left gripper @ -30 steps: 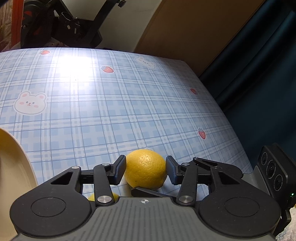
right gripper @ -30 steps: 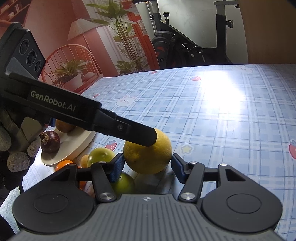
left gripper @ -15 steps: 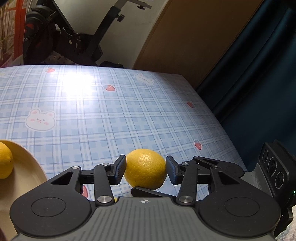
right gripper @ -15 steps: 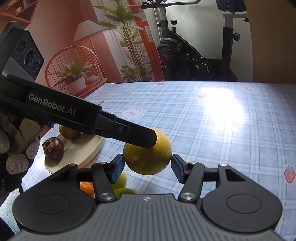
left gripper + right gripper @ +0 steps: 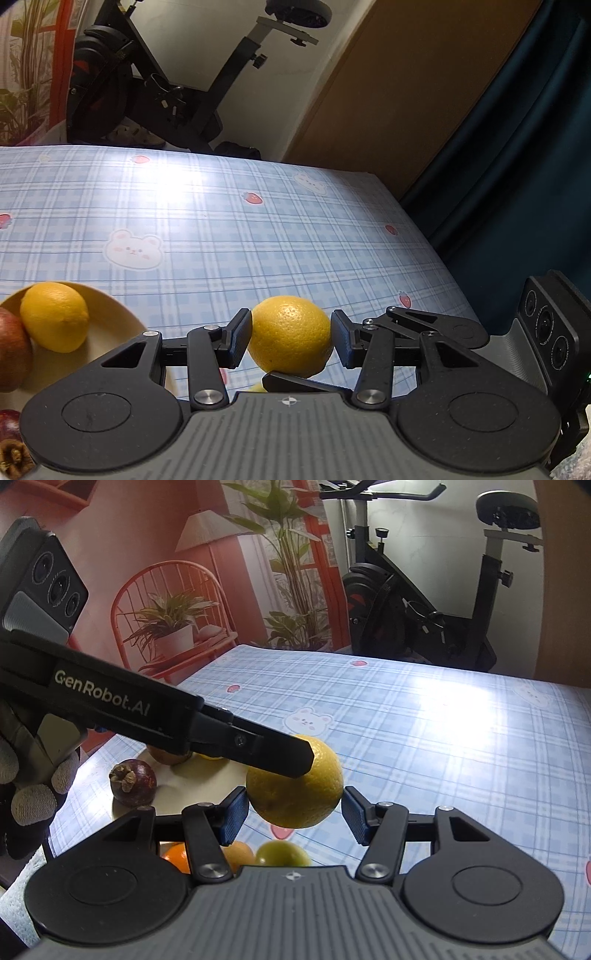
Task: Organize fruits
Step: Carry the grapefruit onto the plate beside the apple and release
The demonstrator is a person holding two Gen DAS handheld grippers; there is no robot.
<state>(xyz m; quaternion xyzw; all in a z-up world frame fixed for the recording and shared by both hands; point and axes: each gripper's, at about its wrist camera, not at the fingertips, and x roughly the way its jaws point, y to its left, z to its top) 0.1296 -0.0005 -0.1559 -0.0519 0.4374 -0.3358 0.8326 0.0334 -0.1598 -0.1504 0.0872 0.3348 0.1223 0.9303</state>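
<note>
A yellow citrus fruit [image 5: 290, 336] hangs above the blue checked tablecloth [image 5: 221, 229], with both grippers on it. My left gripper [image 5: 291, 332] is shut on it, a pad on each side. In the right wrist view, my right gripper [image 5: 293, 808] closes on the same citrus [image 5: 299, 794] from its two sides. One of the left gripper's fingers [image 5: 273, 751] lies across the top of the fruit. One right finger [image 5: 295, 382] shows under the fruit in the left wrist view.
A cream plate [image 5: 110, 325] at the left holds a lemon [image 5: 53, 317] and a red apple [image 5: 11, 350]. A mangosteen [image 5: 133, 782] sits by the plate. An orange [image 5: 177, 856] and a green fruit [image 5: 282, 853] lie on the cloth below. A gloved hand [image 5: 33, 794] holds the left gripper. The table's right edge [image 5: 436, 258] is close.
Both grippers have risen together with the citrus, lifting it off the cloth. The plate with the lemon has come into the left wrist view, and the loose fruits now lie lower.
</note>
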